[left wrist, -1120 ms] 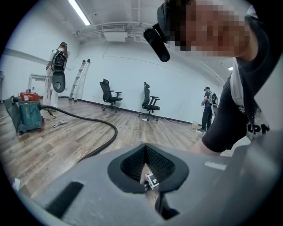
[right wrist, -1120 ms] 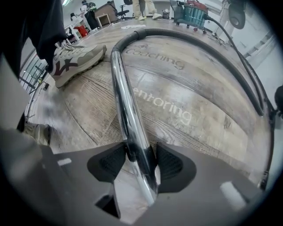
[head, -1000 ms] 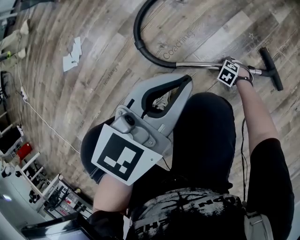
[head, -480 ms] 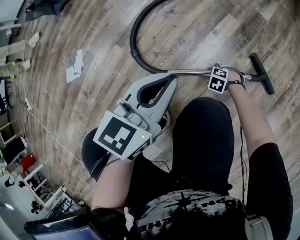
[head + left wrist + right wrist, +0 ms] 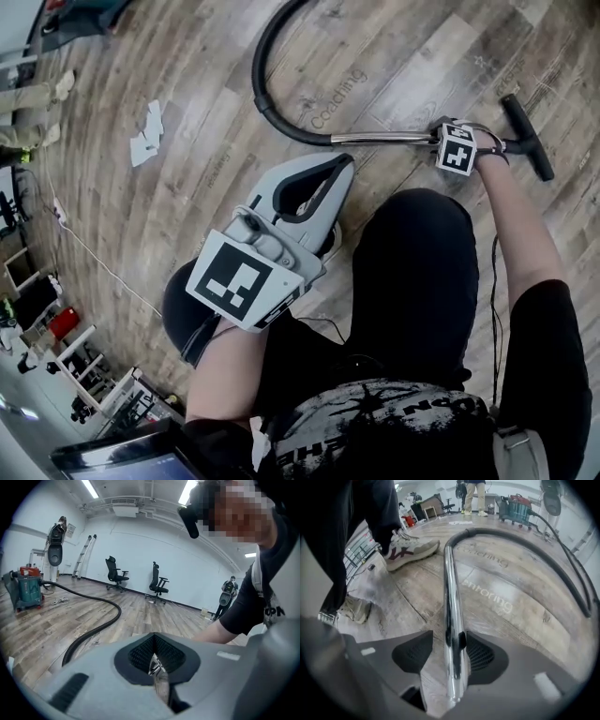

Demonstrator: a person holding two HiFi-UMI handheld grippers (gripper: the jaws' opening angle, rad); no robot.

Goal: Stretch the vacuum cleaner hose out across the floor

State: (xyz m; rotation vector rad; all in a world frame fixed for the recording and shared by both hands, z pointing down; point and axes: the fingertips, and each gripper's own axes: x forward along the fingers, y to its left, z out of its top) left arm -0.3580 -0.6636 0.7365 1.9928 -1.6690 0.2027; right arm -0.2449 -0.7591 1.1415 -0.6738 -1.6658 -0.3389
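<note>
Grey-brown plank floor [image 5: 187, 112] runs across a big white room, with office chairs along the far wall. The black hose [image 5: 265, 94] lies on the floor in a wide bend. One end joins the chrome wand [image 5: 384, 139] and the other heads off towards the teal vacuum body [image 5: 26, 590], so there's plenty of slack left.

The right gripper [image 5: 449, 651] points down over the wand near the floor nozzle [image 5: 527, 136]. Its jaws have just been opening: the tube sits between them, with one pad at its side and the other standing clear.

The left gripper [image 5: 157, 667] is up by the person's knee, pads pressed together on nothing.

To my eye, the wand needs a square, firm clamp before any pull. Then a low, steady drag away from the vacuum body should straighten the bend without kinking it, minding the person's shoe [image 5: 410, 550] close by.

"Coaching" [image 5: 336, 101] is printed on the floor beside the wand, and further lettering reads "entoring" [image 5: 487, 595]. I can't make out the shirt print.
</note>
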